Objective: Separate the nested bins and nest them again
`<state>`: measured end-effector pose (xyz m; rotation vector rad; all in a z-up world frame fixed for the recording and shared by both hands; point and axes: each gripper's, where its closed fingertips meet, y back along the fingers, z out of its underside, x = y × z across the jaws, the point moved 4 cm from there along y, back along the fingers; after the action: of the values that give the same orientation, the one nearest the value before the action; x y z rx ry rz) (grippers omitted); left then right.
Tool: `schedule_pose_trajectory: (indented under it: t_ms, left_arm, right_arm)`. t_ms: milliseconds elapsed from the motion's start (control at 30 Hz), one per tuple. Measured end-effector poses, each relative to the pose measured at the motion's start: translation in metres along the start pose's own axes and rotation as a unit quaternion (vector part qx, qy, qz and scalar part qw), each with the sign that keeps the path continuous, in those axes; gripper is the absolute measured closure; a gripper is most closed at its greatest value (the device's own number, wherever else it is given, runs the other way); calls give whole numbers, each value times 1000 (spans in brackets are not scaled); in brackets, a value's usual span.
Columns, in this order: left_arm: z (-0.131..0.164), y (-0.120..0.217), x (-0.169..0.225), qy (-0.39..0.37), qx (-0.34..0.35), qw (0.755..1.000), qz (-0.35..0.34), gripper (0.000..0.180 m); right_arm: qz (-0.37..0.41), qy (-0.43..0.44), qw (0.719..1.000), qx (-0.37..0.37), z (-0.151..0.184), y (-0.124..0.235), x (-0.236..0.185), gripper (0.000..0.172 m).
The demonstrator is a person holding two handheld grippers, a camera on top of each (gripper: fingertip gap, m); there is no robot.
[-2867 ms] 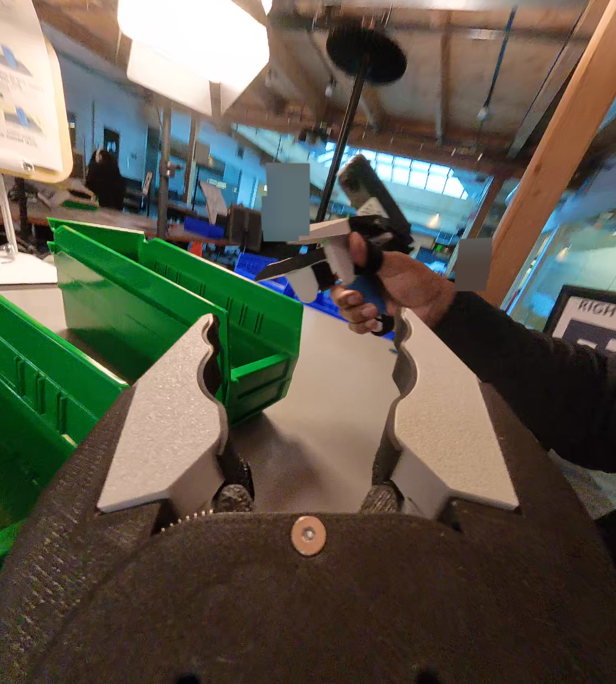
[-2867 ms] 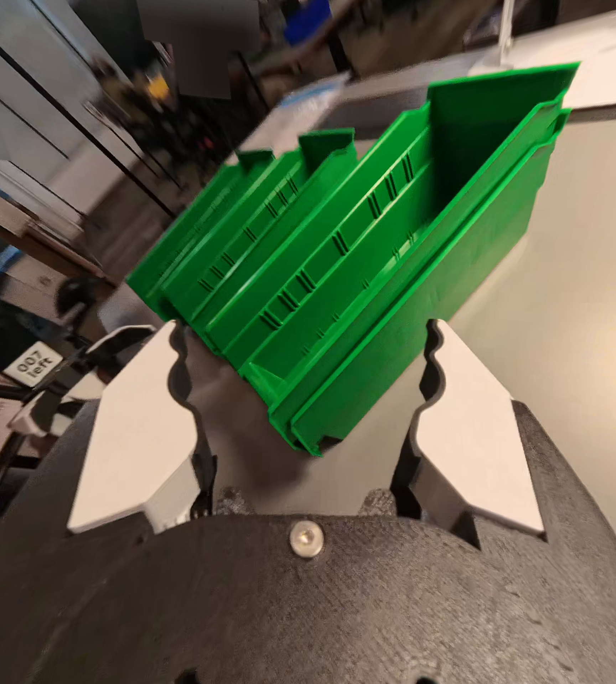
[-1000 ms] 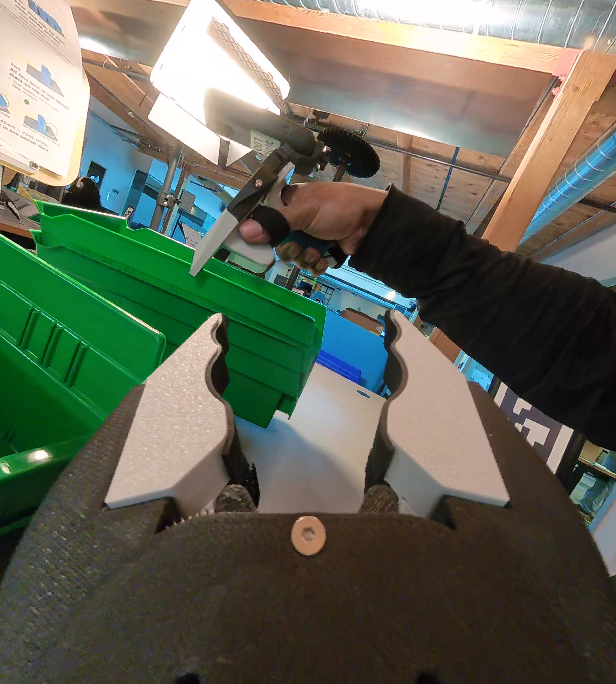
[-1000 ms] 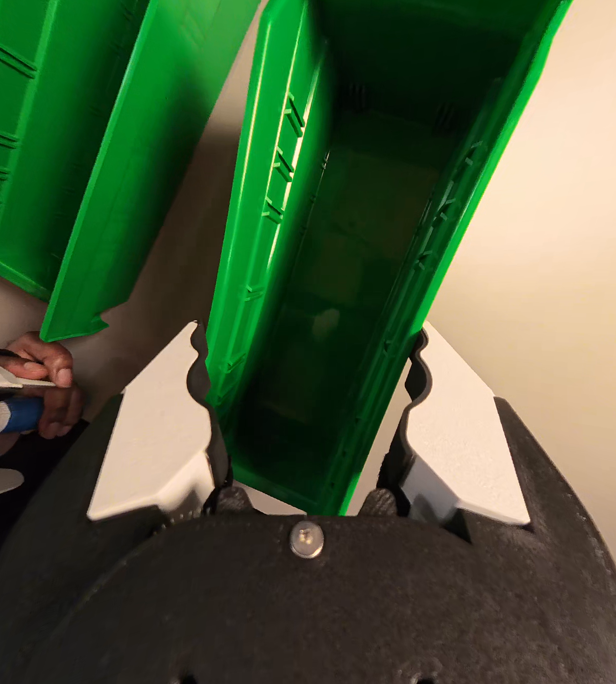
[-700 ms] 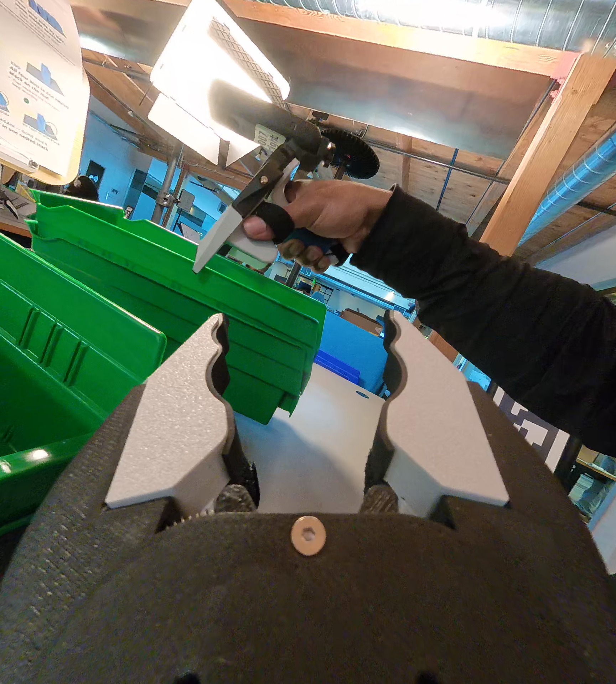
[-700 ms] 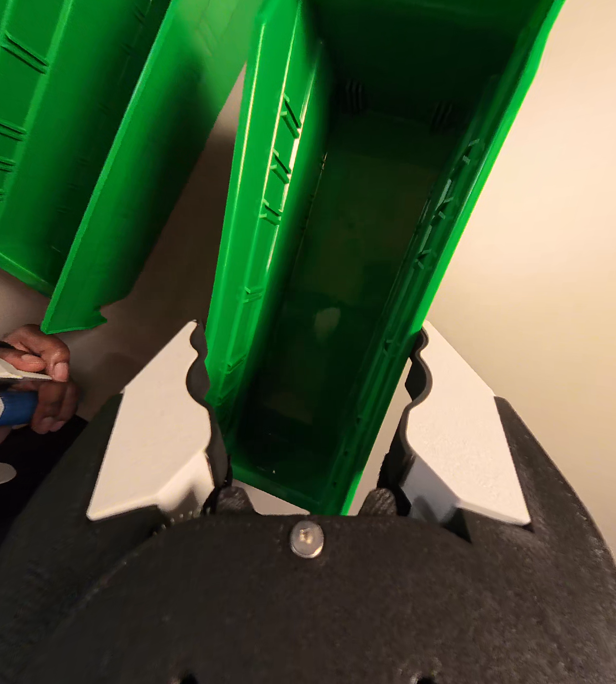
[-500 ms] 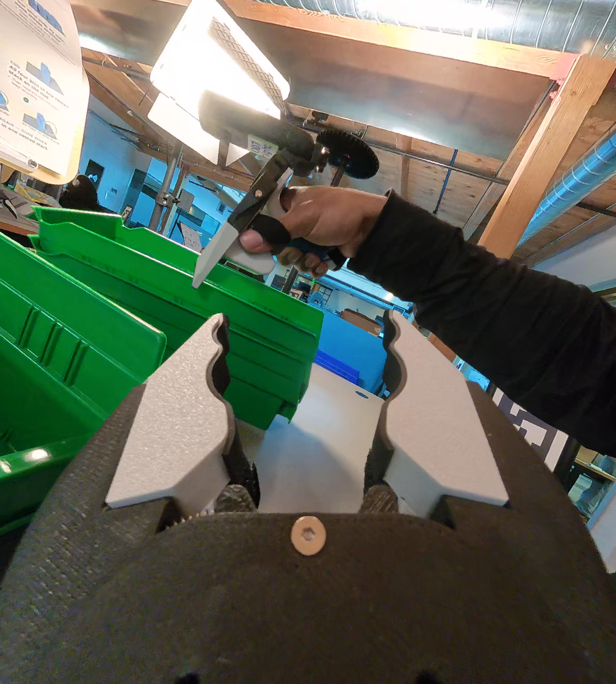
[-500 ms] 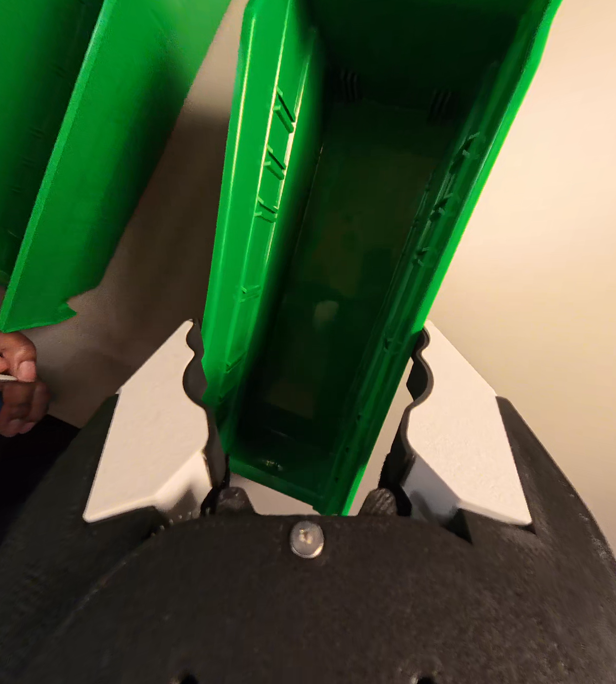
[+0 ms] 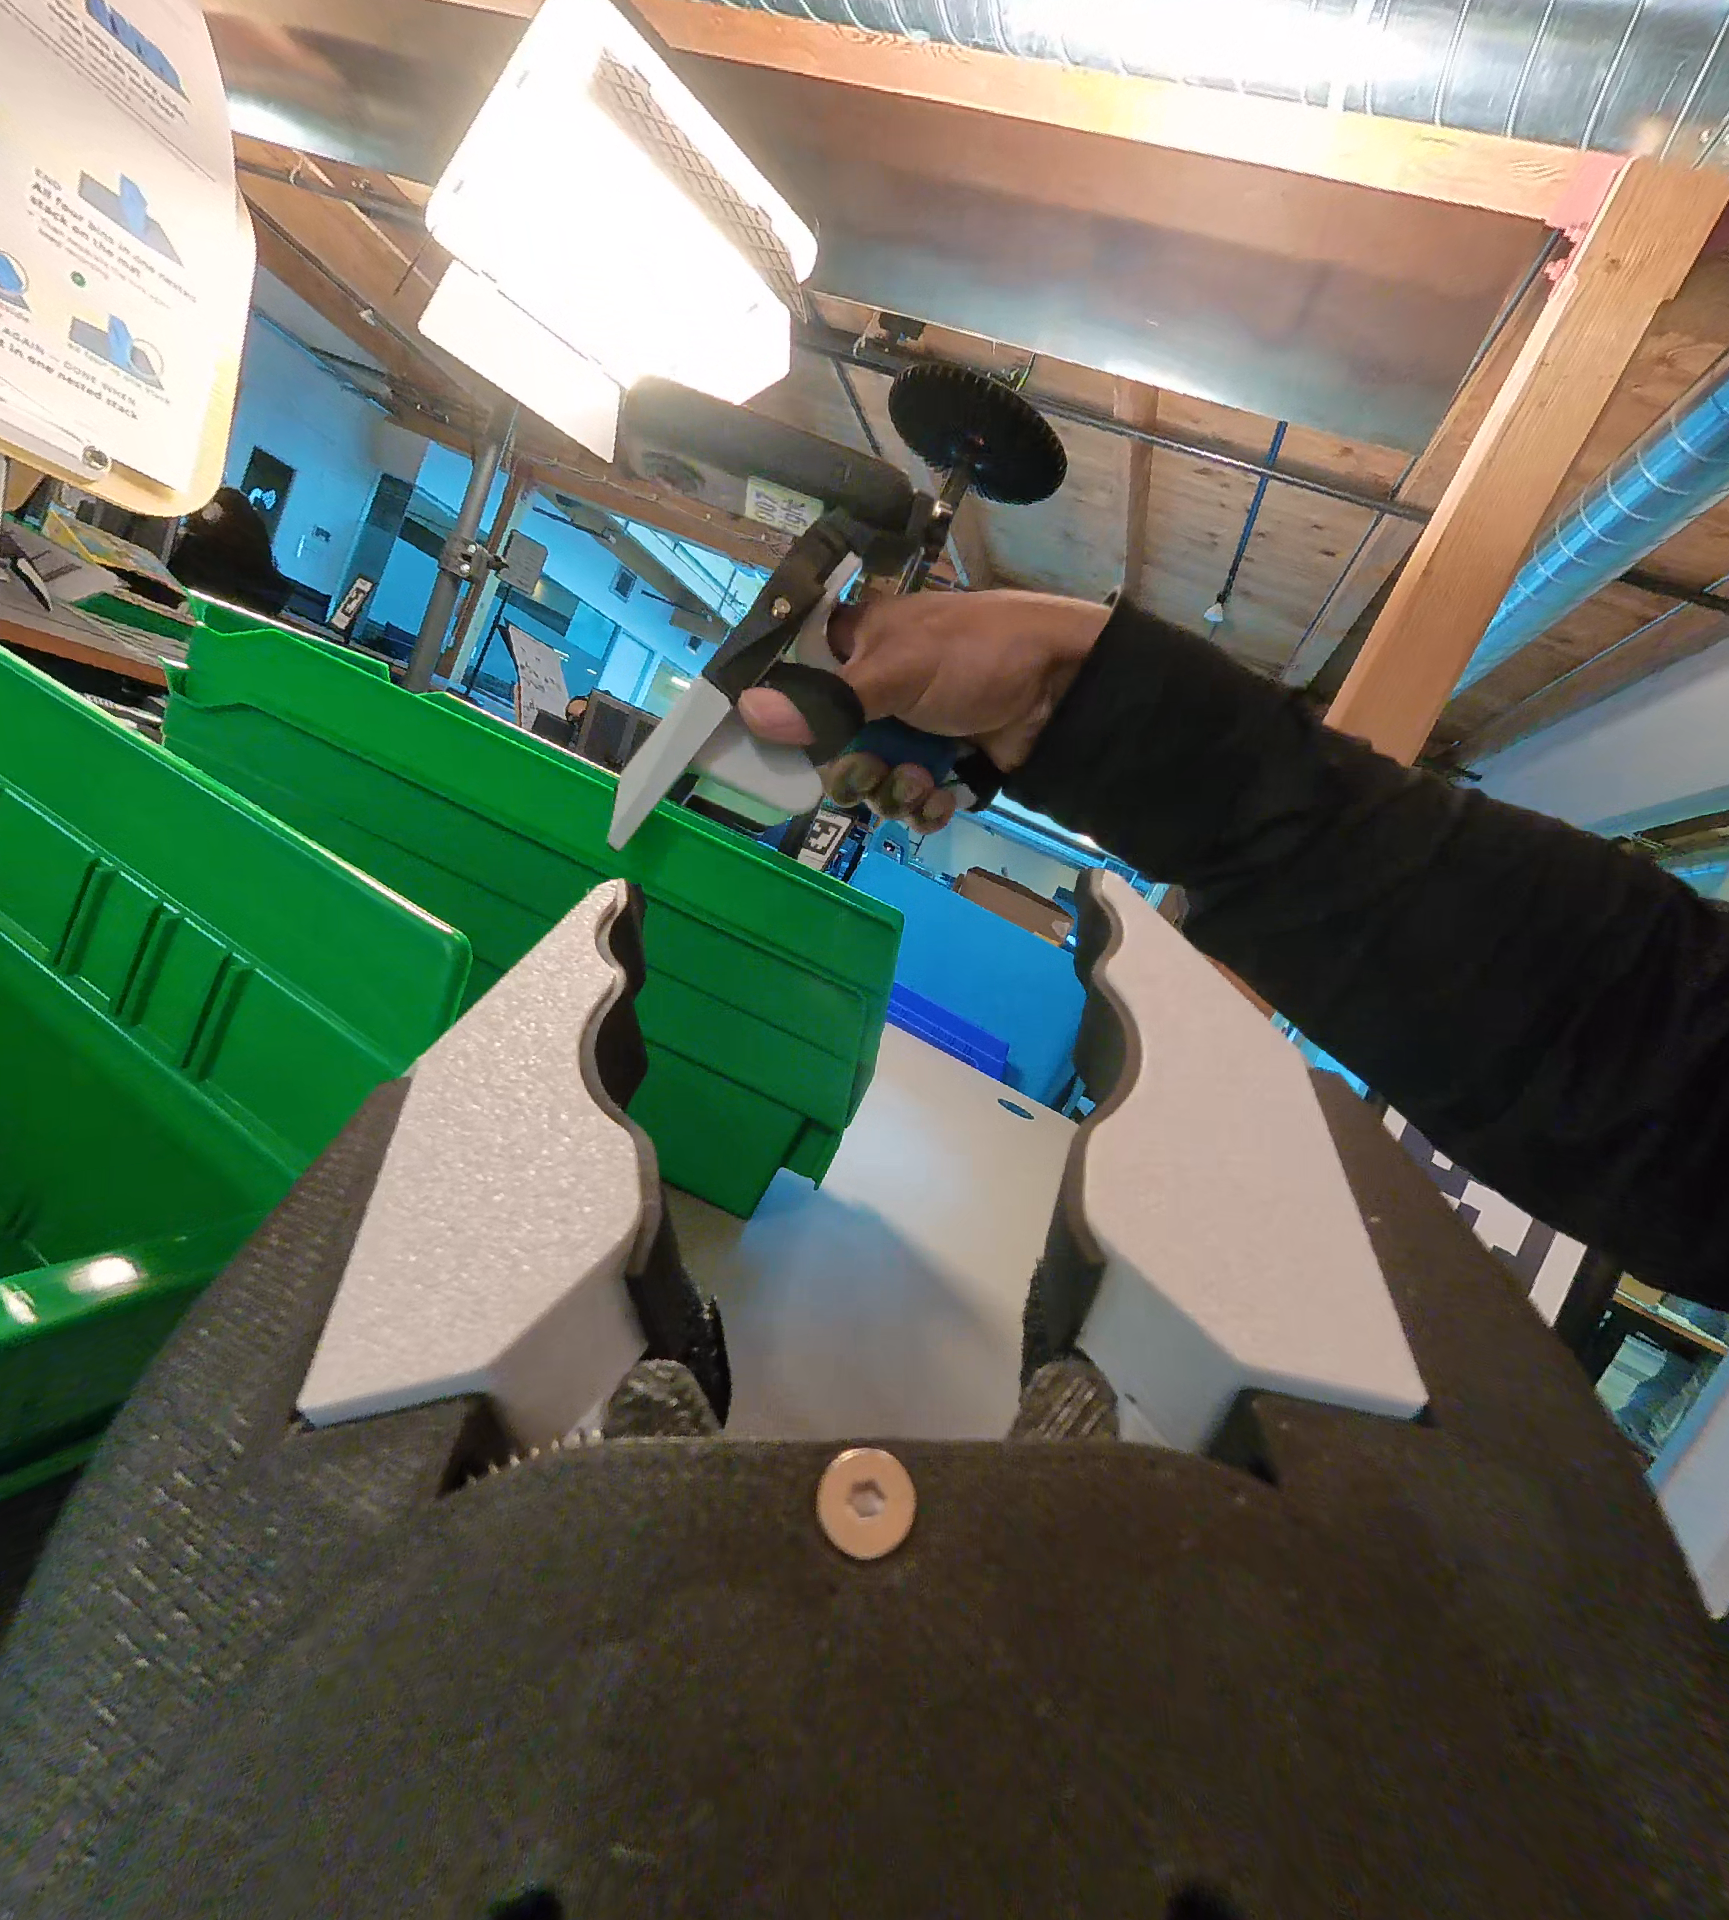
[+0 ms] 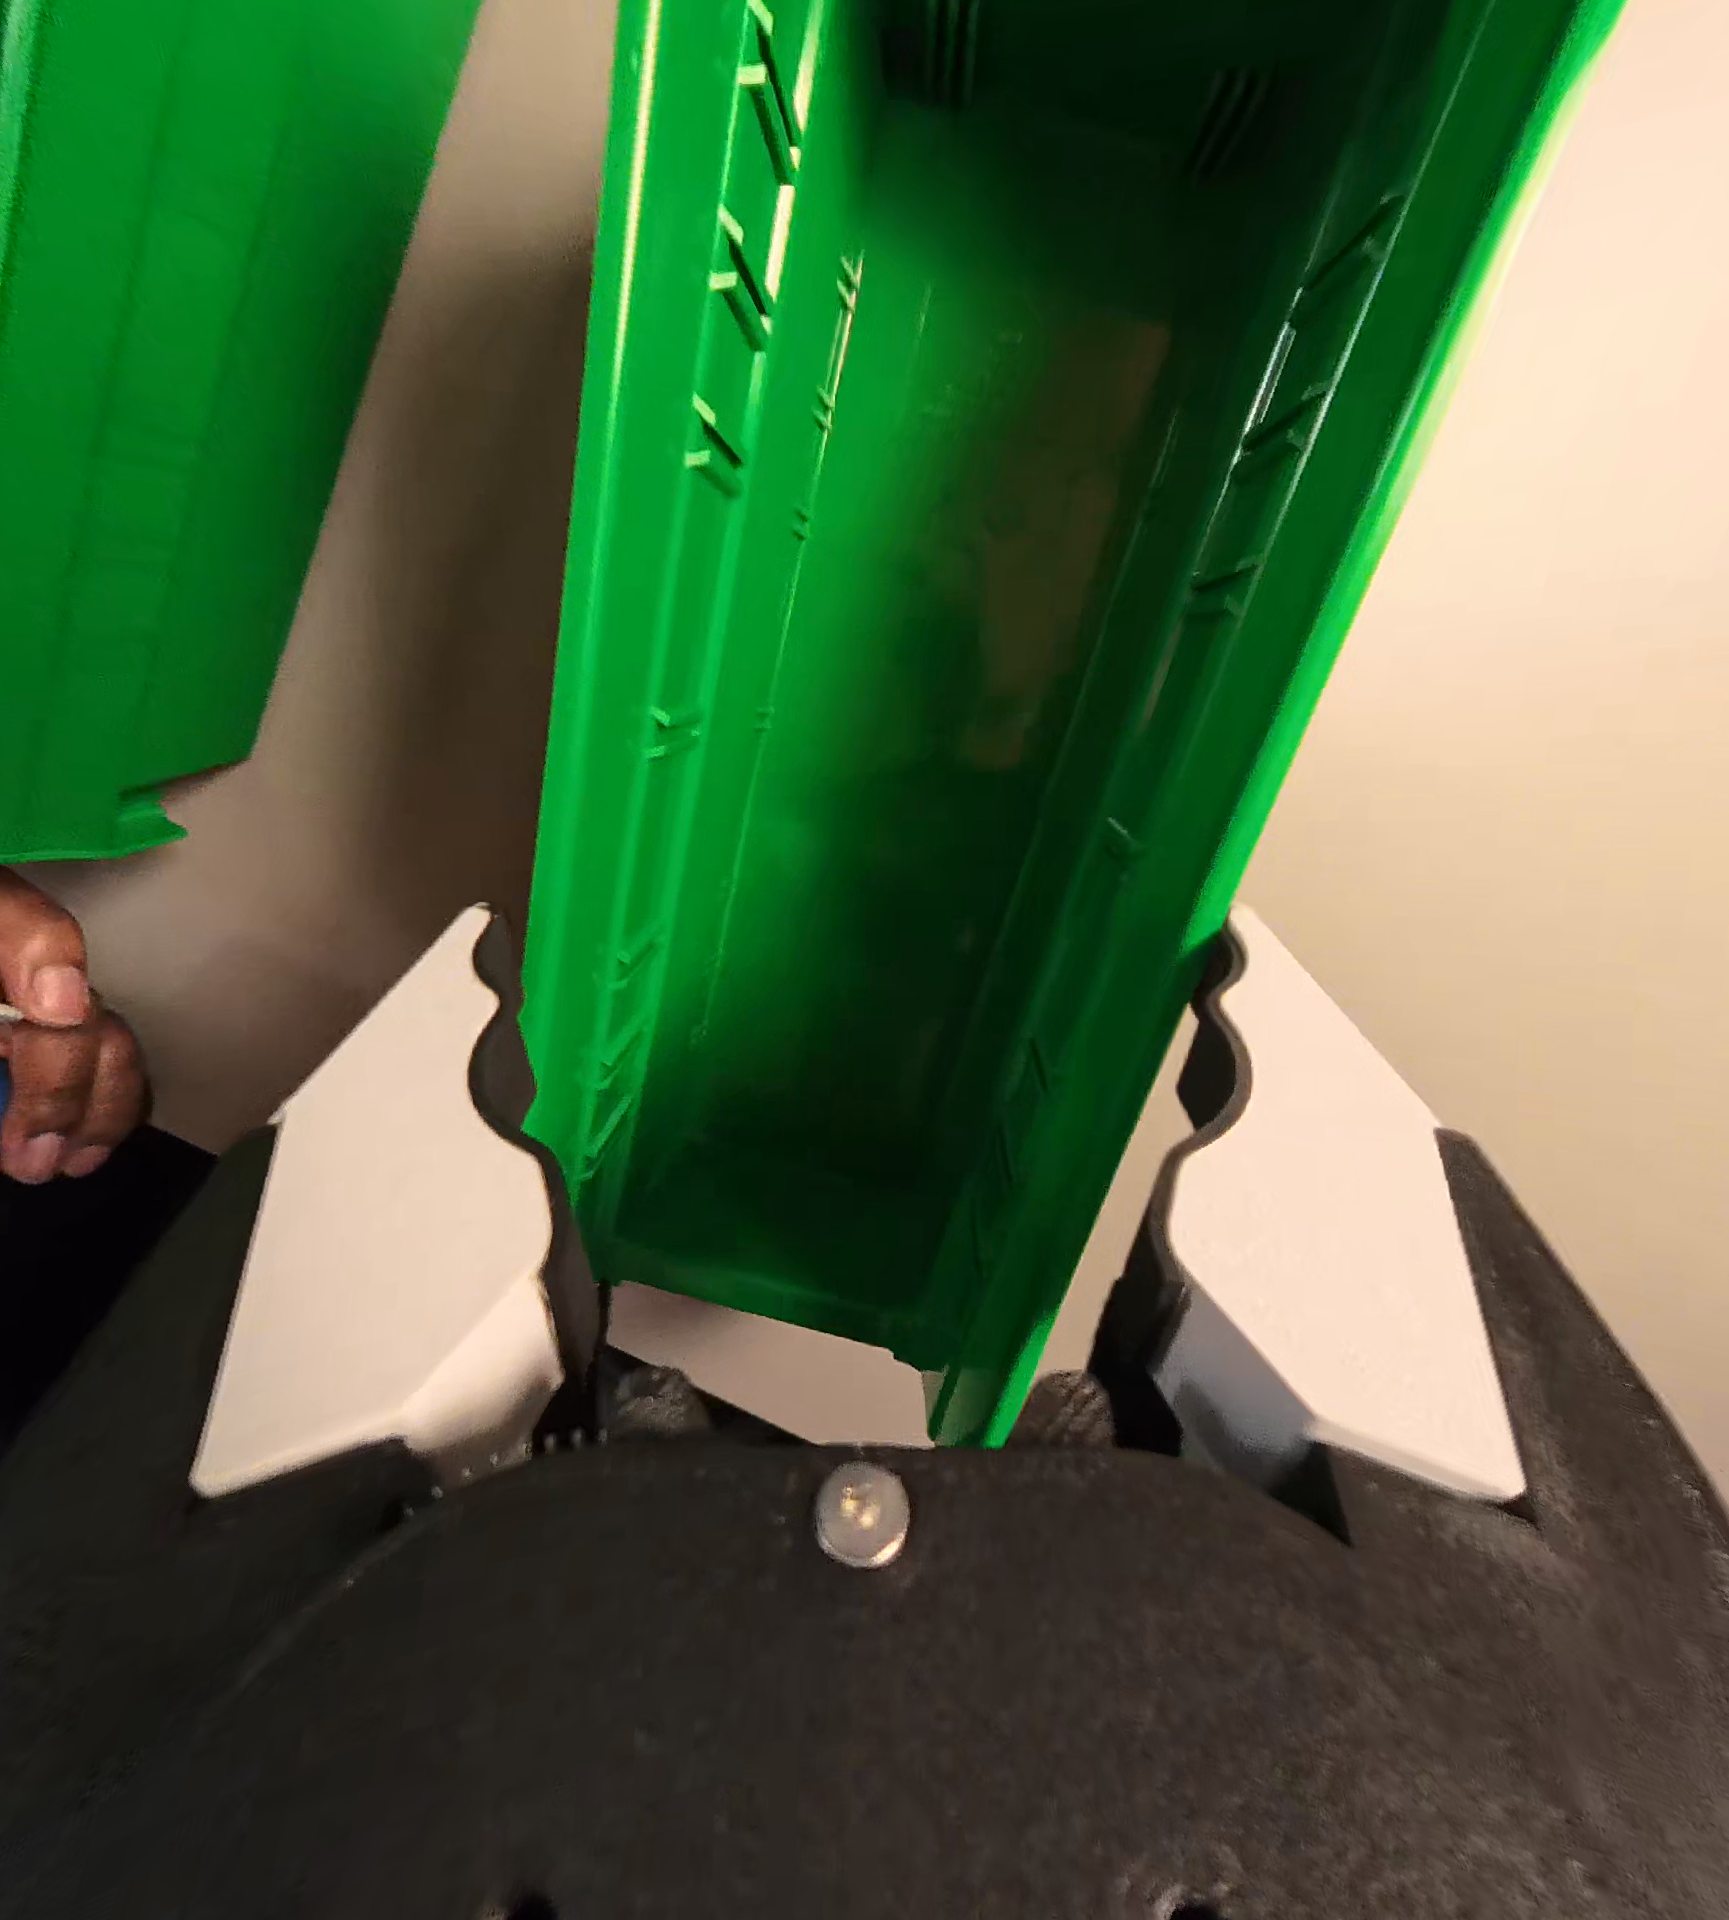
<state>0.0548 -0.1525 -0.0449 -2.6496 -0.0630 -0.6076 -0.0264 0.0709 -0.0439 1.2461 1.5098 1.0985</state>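
A long green bin (image 10: 943, 623) lies lengthwise between the pads of my right gripper (image 10: 860, 925), near its front end. The jaws stand wide, and the pads sit beside its side walls without clamping them. In the left wrist view this bin tops a nested green stack (image 9: 548, 894) on the table, and a fingertip of the right gripper (image 9: 694, 748) is at its rim. Another green bin (image 9: 112, 1039) stands at the left; it also shows in the right wrist view (image 10: 112, 416). My left gripper (image 9: 860, 904) is open and empty, low over the table in front of the stack.
The pale table (image 10: 1566, 623) runs on to the right of the bin. A sign on a stand (image 9: 60, 208) and a lamp panel (image 9: 611, 239) are above the bins. A wooden post (image 9: 1494, 447) and blue bins (image 9: 964, 966) are behind. A person's sleeve (image 9: 1462, 987) crosses at the right.
The right gripper had closed across the green bin's width and carried it. Its jaws have now spread apart and the bin sits lower between them. The left gripper has stayed open and almost still.
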Motion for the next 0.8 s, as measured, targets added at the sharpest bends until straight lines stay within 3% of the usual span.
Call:
schedule_pose_trajectory:
  t_ms: [300, 467, 800]
  left_arm:
    - [0, 0, 0, 2, 0, 1000, 0, 98]
    - [0, 0, 0, 2, 1, 1000, 0, 98]
    - [-1, 0, -1, 4, 2, 1000, 1, 99]
  right_arm:
    - [50, 34, 998, -1, -3, 6, -5, 57]
    - [105, 67, 992, -11, -3, 8, -2, 56]
    - [118, 72, 990, -25, 2, 11, 6, 48]
